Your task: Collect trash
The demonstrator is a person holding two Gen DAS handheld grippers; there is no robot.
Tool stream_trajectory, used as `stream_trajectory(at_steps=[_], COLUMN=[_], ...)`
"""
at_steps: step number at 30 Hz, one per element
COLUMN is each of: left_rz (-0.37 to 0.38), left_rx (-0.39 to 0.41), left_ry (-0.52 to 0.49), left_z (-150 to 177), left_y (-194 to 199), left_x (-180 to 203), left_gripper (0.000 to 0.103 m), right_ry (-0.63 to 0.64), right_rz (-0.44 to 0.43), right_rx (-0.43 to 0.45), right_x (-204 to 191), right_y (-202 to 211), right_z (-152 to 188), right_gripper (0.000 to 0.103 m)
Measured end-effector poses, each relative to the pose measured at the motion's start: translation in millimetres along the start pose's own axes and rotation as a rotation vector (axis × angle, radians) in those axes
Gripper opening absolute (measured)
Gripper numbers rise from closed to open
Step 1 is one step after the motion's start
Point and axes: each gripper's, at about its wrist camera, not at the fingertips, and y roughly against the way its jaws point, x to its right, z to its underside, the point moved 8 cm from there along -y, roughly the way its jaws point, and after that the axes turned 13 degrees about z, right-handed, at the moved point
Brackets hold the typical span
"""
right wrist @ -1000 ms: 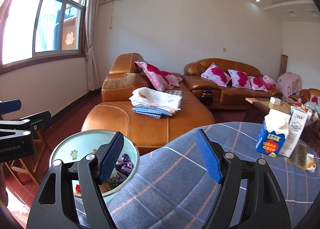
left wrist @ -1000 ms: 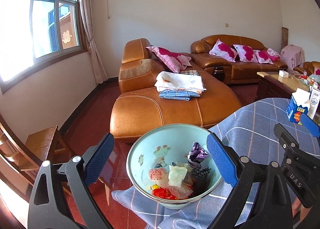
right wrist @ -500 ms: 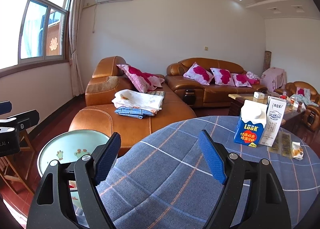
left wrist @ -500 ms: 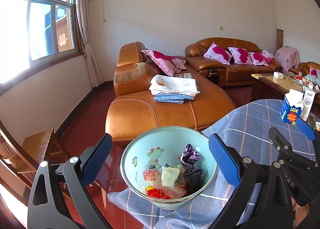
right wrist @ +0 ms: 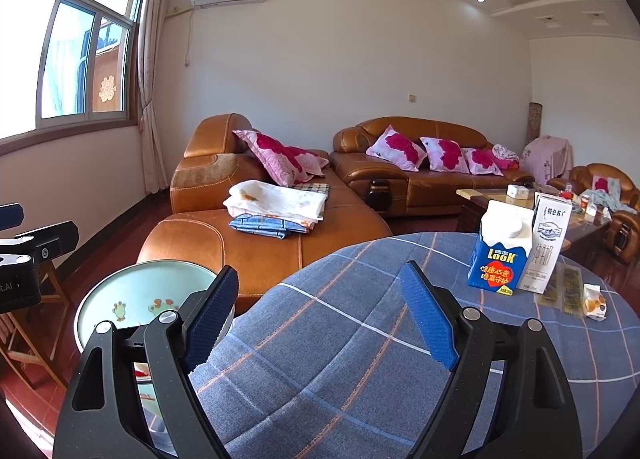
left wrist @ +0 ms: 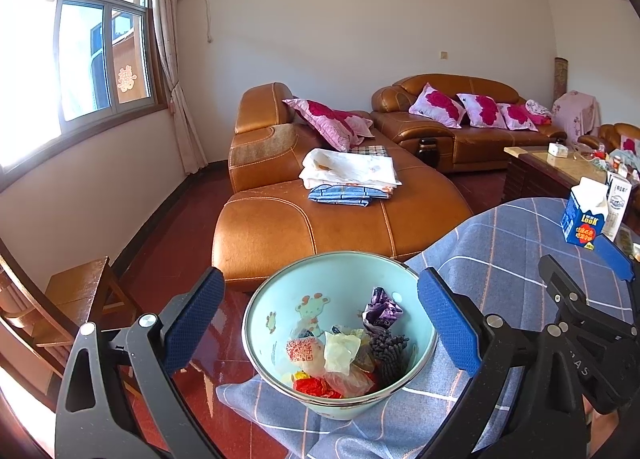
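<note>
A pale green bowl [left wrist: 280, 323] sits at the edge of the table with the blue plaid cloth [left wrist: 500, 259]. It holds trash: a purple wrapper [left wrist: 382, 309], crumpled plastic and a red scrap [left wrist: 316, 385]. My left gripper [left wrist: 320, 323] is open and empty, its jaws on either side of the bowl. My right gripper [right wrist: 320, 323] is open and empty over the cloth [right wrist: 320, 359], with the bowl [right wrist: 132, 299] to its left. A blue milk carton [right wrist: 500, 255], a white carton [right wrist: 546, 247] and small wrappers [right wrist: 592, 301] lie at the table's right.
A brown leather sofa [left wrist: 320, 211] with folded cloths [left wrist: 348, 175] stands behind the table. A wooden chair [left wrist: 76, 299] is at the left. A coffee table [left wrist: 560, 167] with clutter is at the far right. The floor is red tile.
The right gripper has swung right, so the cartons show more centrally and the bowl has slid left in its view. The left gripper has pulled back slightly from the bowl.
</note>
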Motion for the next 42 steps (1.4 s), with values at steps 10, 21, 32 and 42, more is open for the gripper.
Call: stream_trajectory(at_steps=[10,21,32,42], left_rz=[-0.006,-0.011,0.000,0.022], left_rx=[-0.008,-0.025,-0.049,-0.083], left_ry=[0.005,0.004,0.014,0.009], left_z=[1.0,3.8,6.1,11.7], left_y=[-1.2,-5.5,-9.7,-15.3], left_x=[-2.6,-2.2,-2.3,4.7], left_gripper=[0.095,0.096,0.097,0.097], right_ry=[0.000,0.005,0.002,0.001], right_rz=[0.000,0.001,0.003,0.003], right_rx=[0.000,0.003,0.003,0.002], right_x=[0.0,-1.0,-1.4,-1.2], right_y=[-0.2,0.5,0.0,-0.8], right_z=[-0.1,-1.4,-1.2,-1.5], right_gripper=[0.084,0.087,0.090,0.092])
